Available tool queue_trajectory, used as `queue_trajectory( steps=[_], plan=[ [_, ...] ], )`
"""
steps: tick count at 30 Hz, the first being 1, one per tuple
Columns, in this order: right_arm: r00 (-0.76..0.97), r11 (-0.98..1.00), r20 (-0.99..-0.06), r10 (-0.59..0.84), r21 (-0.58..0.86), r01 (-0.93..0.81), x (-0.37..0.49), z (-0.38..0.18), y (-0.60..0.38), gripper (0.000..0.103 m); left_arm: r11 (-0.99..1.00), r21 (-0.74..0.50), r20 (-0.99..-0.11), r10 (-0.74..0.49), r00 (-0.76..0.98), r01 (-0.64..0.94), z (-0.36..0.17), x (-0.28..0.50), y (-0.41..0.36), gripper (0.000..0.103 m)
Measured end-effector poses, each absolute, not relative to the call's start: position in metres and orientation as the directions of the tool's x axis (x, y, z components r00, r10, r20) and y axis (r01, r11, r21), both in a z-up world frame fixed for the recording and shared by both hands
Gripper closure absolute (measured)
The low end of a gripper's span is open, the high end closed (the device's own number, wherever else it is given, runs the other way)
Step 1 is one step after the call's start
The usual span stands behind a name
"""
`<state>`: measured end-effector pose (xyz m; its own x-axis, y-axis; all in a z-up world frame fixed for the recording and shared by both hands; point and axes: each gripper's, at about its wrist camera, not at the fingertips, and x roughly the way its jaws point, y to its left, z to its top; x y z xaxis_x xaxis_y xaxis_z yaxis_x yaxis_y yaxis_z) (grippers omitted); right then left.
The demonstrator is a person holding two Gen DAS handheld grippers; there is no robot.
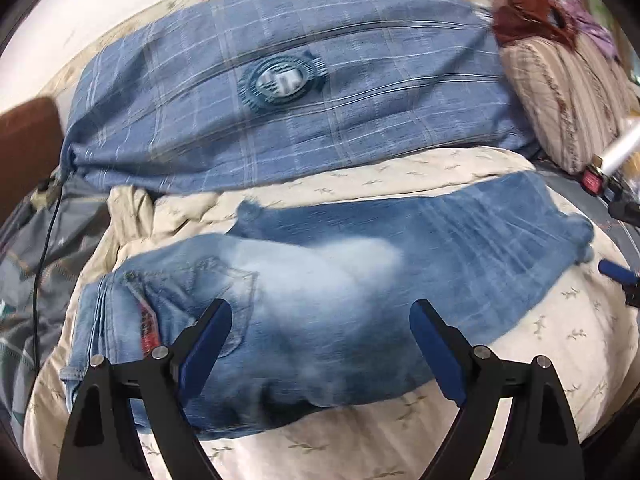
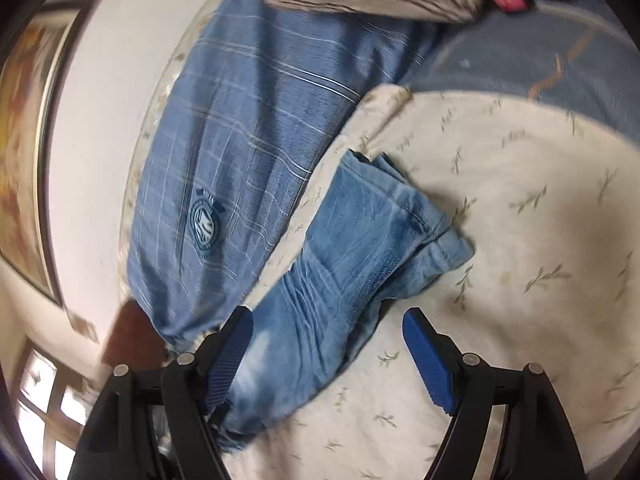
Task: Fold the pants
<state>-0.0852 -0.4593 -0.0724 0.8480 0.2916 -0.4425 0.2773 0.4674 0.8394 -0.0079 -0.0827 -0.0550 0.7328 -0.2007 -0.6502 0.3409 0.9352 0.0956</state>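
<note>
Left gripper point(image 1: 320, 344) at bottom ctr of left view, released, jaws wide, nothing pinched. Jeans point(image 1: 304, 296) spread flat across mid-frame on cream bedsheet point(image 1: 560, 320), waistband lower left, leg ends upper right. Right gripper point(image 2: 328, 356) bottom ctr of right view, also released; jeans leg point(image 2: 360, 240) runs up ctr. Further back: blue plaid blanket point(image 1: 280, 80), striped pillow point(image 1: 560, 96) upper right.

Bedroom in a home: bed spread with a cream leaf-print quilt point(image 1: 360, 452), a blue plaid bolster point(image 1: 280, 80) along a white wall point(image 2: 100, 120), a striped pillow point(image 1: 560, 96), and a framed picture point(image 2: 24, 152) hung beside it.
</note>
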Motion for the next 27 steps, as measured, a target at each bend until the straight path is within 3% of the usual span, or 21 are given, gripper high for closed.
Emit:
queue_trajectory(
  steps=[13, 17, 20, 24, 27],
  plan=[
    [0.849, 0.262, -0.456, 0.269, 0.882, 0.391, -0.047, -0.114, -0.48, 0.023, 0.971, 0.013, -0.74, -0.152, 0.656, 0.239, -0.073, 0.023, -0.047, 0.012],
    [0.856, 0.292, -0.47, 0.217, 0.868, 0.402, -0.037, -0.11, -0.482, 0.024, 0.967, 0.05, -0.798, -0.112, 0.593, 0.251, -0.091, 0.029, -0.053, 0.012],
    [0.857, 0.292, -0.476, 0.198, 0.863, 0.412, -0.033, -0.108, -0.48, 0.027, 0.959, 0.098, -0.788, -0.088, 0.609, 0.265, -0.094, 0.026, -0.059, 0.012],
    [0.891, 0.15, -0.374, 0.257, 0.926, 0.345, -0.047, -0.114, -0.478, 0.027, 0.96, 0.057, -0.785, -0.125, 0.607, 0.272, -0.091, 0.029, -0.056, 0.012],
    [0.88, 0.145, -0.39, 0.269, 0.92, 0.364, -0.062, -0.114, -0.481, 0.026, 0.963, 0.045, -0.755, -0.141, 0.641, 0.265, -0.081, 0.029, -0.053, 0.012]
  ],
)
